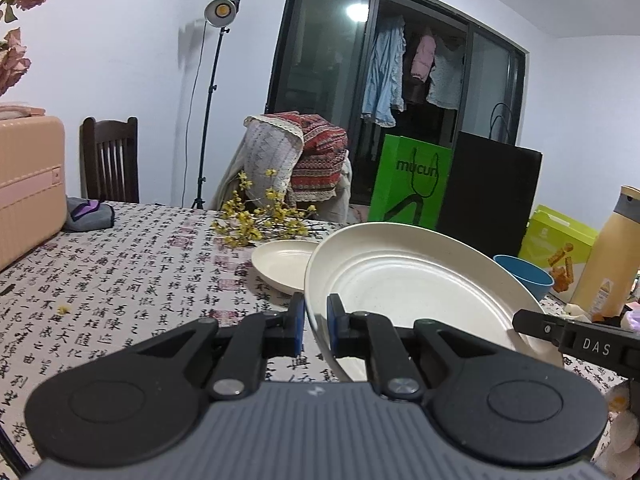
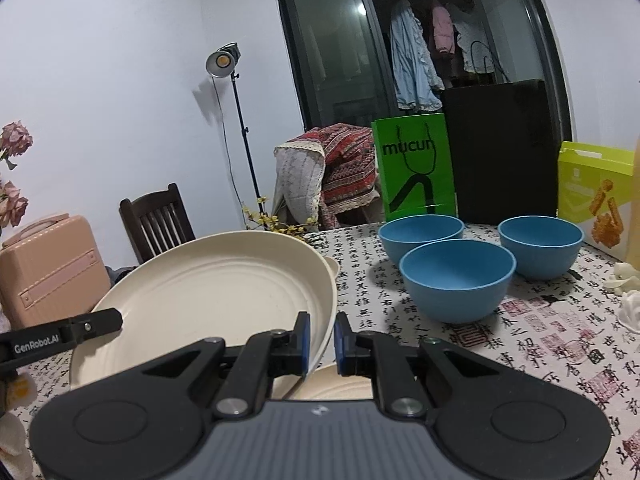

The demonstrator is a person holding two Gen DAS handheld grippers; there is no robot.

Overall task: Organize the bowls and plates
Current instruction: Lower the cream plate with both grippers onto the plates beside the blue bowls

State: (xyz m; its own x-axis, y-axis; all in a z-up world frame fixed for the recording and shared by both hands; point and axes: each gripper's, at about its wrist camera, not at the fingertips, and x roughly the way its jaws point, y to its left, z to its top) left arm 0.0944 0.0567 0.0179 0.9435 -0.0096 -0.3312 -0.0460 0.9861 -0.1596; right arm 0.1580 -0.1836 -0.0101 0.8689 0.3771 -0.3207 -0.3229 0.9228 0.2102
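Plate (image 1: pixel 400 280) transport was in hand: left hand-held gripper (image 1: pixel 316 326) and right hand-held gripper (image 2: pixel 322 342) each pinched its rim. Next move required lowering onto the second plate (image 1: pixel 284 262).

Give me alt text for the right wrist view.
The right gripper is shut on the rim of a tilted cream plate, with the left gripper at its opposite edge. Three blue bowls stand on the calligraphy-print tablecloth to the right.

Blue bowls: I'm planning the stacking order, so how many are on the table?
3, all in the right wrist view: far left bowl, far right bowl, nearest bowl in front between them. Others may be hidden.
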